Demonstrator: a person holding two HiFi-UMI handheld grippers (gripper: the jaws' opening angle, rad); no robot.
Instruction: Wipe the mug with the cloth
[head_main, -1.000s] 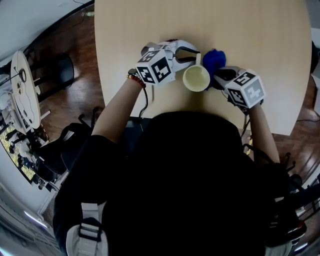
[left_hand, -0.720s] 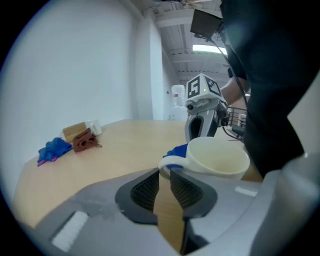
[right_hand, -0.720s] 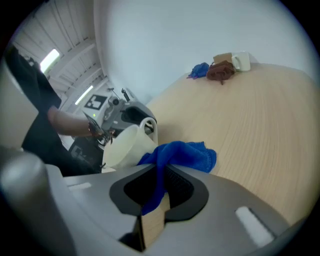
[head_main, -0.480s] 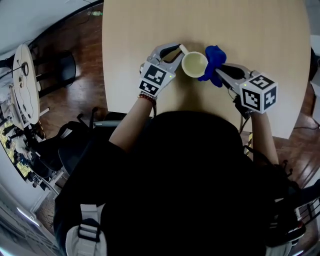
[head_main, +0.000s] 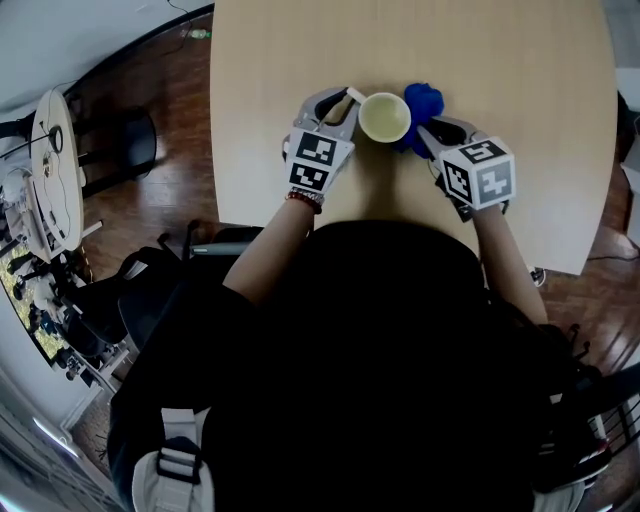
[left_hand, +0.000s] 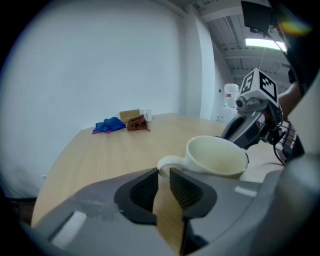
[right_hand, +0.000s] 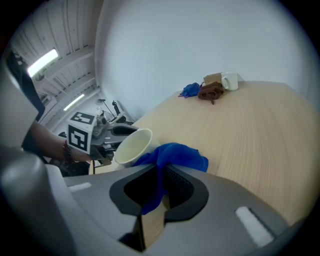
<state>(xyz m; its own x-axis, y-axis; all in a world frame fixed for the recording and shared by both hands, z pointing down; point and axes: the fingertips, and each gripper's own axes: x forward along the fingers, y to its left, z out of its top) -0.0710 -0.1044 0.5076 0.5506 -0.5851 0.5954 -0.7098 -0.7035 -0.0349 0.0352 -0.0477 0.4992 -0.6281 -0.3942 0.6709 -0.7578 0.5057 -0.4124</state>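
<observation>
Mug (head_main: 385, 117) partly hides cloth (head_main: 424, 100), pinched in right gripper (right_hand: 162, 182); left gripper (left_hand: 164, 176) clamps mug's handle (head_main: 353, 95), pointing upper left; mouth up.

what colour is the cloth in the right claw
Bright blue. The cloth shows best in the right gripper view, pinched in the right claw beside the mug.
</observation>
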